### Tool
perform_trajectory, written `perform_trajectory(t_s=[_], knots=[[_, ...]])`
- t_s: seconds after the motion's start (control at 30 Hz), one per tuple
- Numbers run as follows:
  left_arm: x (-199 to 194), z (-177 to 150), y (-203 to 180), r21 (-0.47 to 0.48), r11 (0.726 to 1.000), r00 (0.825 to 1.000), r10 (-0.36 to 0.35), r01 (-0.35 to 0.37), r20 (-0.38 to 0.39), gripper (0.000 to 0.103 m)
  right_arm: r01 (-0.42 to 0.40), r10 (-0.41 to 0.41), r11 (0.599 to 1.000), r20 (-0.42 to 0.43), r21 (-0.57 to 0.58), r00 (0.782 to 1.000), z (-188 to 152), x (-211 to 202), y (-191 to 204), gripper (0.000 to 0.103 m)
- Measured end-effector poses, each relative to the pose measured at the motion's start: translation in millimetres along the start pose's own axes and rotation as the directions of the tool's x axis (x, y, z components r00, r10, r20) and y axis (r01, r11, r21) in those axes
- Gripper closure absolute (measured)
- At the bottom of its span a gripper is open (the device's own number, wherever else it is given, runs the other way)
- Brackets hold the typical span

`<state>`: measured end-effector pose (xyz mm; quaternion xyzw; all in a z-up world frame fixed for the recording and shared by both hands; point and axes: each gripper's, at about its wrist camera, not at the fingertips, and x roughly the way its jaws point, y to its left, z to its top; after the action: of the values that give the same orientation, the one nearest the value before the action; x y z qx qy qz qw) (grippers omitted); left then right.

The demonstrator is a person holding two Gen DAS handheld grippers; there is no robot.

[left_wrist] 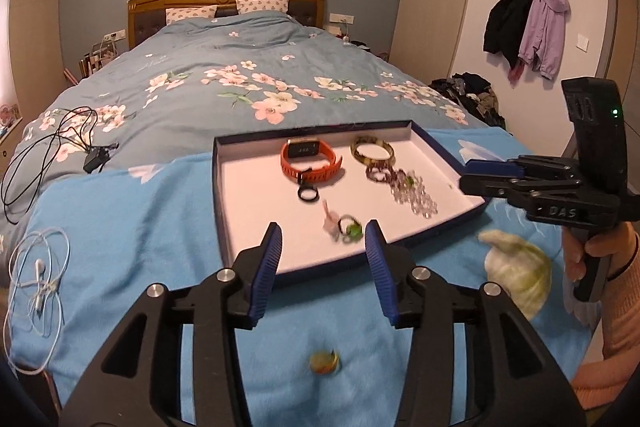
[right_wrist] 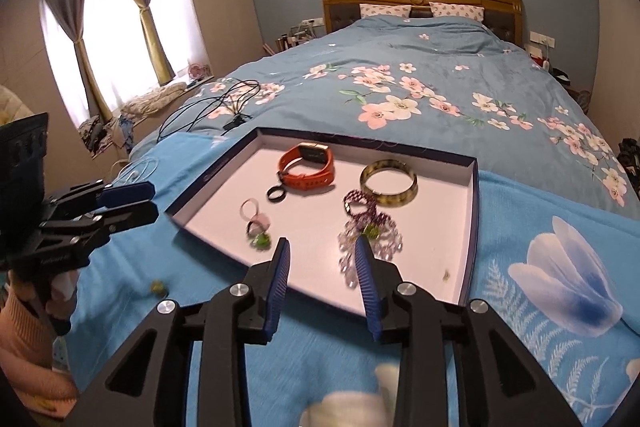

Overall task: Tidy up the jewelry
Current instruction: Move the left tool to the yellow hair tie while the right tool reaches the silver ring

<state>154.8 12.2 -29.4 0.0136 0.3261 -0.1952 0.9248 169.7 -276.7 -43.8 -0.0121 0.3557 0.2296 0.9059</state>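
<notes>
A shallow dark-rimmed tray [left_wrist: 256,247] [right_wrist: 474,227] with a white floor lies on the blue blanket. In it are an orange watch [left_wrist: 310,163] [right_wrist: 308,169], a tortoiseshell bangle [left_wrist: 372,151] [right_wrist: 389,183], a purple bead bracelet [left_wrist: 380,173] [right_wrist: 360,205], a clear bead bracelet [left_wrist: 416,195] [right_wrist: 384,243], a black ring [left_wrist: 307,193] [right_wrist: 276,193] and a pink and green ring piece [left_wrist: 344,225] [right_wrist: 256,227]. A small yellow-green piece [left_wrist: 324,361] [right_wrist: 157,287] lies on the blanket in front of the tray. My left gripper [left_wrist: 323,267] [right_wrist: 132,203] is open and empty above the tray's near edge. My right gripper [right_wrist: 322,287] [left_wrist: 476,175] is open and empty at the tray's right side.
The bed's floral duvet [left_wrist: 240,75] stretches behind the tray. Black cables with a charger [left_wrist: 92,159] and white earphones [left_wrist: 38,283] lie to the left. Clothes [left_wrist: 472,91] are piled to the right of the bed.
</notes>
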Motion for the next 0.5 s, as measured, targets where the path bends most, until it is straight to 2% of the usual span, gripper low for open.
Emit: perform_trajectory(t_s=[0.33,0.5], knots=[[-15.4,-38.0,3.3,0.006,1.000,0.998,0.021,-0.021,-0.052,0.057,0.035,-0.035,0.999,-0.032,0.003,0.999,-42.1,-29.0,6.3,0.068],[-16.0,-51.0,-1.6,0.012,0.999,0.997,0.032,-0.031,-0.069,0.050,0.053,-0.051,0.998,-0.076,0.029,0.996,-71.9,-31.0,9.6,0.063]])
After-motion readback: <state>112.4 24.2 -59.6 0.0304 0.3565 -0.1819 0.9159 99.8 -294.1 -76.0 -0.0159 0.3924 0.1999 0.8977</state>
